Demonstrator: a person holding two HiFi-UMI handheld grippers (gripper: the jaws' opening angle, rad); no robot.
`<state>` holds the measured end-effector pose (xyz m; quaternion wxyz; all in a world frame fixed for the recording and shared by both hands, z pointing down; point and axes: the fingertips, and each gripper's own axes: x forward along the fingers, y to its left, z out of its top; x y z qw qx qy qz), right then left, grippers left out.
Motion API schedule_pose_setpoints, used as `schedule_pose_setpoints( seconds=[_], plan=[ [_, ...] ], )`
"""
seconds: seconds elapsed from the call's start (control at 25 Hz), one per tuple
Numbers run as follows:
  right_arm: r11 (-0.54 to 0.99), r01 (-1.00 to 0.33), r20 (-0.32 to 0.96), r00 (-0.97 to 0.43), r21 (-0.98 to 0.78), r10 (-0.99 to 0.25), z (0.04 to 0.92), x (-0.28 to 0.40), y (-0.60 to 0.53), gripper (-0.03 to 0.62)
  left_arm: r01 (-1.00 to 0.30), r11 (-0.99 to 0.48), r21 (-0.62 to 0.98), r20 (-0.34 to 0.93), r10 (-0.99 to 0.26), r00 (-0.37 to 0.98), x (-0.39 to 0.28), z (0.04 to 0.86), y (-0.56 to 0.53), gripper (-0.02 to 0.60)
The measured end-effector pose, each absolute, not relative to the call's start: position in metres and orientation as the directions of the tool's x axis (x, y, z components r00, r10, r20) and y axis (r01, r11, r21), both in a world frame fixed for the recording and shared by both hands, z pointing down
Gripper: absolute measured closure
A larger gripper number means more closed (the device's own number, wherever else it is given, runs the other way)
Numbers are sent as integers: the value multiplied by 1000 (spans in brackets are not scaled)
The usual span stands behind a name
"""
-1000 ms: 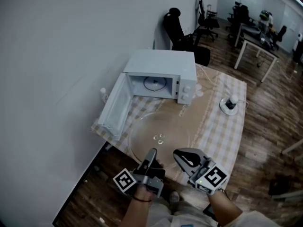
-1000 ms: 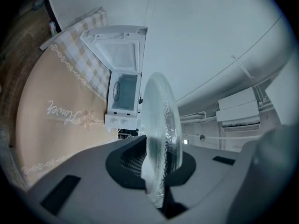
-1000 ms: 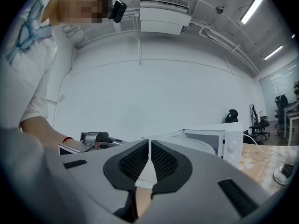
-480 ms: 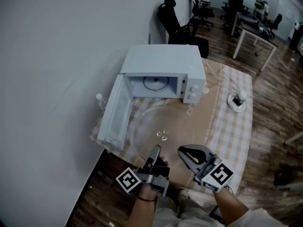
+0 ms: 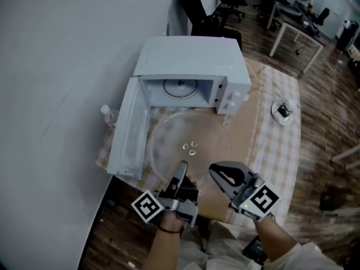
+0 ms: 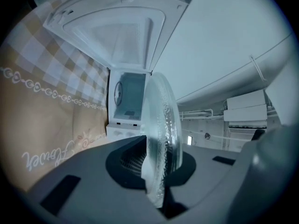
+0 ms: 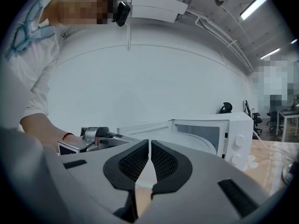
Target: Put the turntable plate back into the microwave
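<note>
A clear glass turntable plate (image 5: 188,142) hangs roughly level over the checked tablecloth, just in front of the white microwave (image 5: 191,58). The microwave door (image 5: 126,131) stands swung open to the left, and the roller ring (image 5: 180,88) shows inside the cavity. My left gripper (image 5: 181,170) is shut on the plate's near rim; in the left gripper view the plate (image 6: 161,125) stands edge-on between the pads. Beside it, my right gripper (image 5: 216,170) is shut on the same near rim, with the thin plate (image 7: 188,138) reaching from its jaws (image 7: 149,160) toward the microwave (image 7: 233,129).
A small white dish (image 5: 283,110) with a dark object sits on the table's right side. A clear bottle (image 5: 107,114) stands left of the open door. A pale wall runs along the left. Office chairs (image 5: 197,10) and desks stand behind the microwave.
Both grippers have carried the plate forward toward the open microwave. The plate's far rim now lies close under the cavity opening.
</note>
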<state>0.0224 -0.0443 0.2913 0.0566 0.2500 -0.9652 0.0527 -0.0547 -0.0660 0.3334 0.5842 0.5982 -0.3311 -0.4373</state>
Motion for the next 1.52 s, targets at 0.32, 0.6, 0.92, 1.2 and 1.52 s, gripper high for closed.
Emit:
schedule_pose_setpoints(
  seconds=[0.32,0.6,0.92,1.2,1.52],
  plan=[
    [892,-451,95,-890,-38,-446,310,5,-77,556,132,-101,986,-145,-909,390,-67,357,-101,560],
    [919,-392,183,-901,38,-392,345,-3,-116,556,96,-121,988,-149,-912,383,-73,384,-145,560],
    [927,-357,267,-887,117,-376,373,-1,-142,556,103,-122,987,-152,-915,374,-70,404,-175,560],
    [927,-355,269,-888,117,-374,384,-3,-158,556,106,-122,987,-153,-920,362,-73,415,-190,560],
    [924,-347,317,-868,161,-381,399,-7,-170,556,99,-133,986,-161,-914,372,-75,425,-206,560]
  ],
)
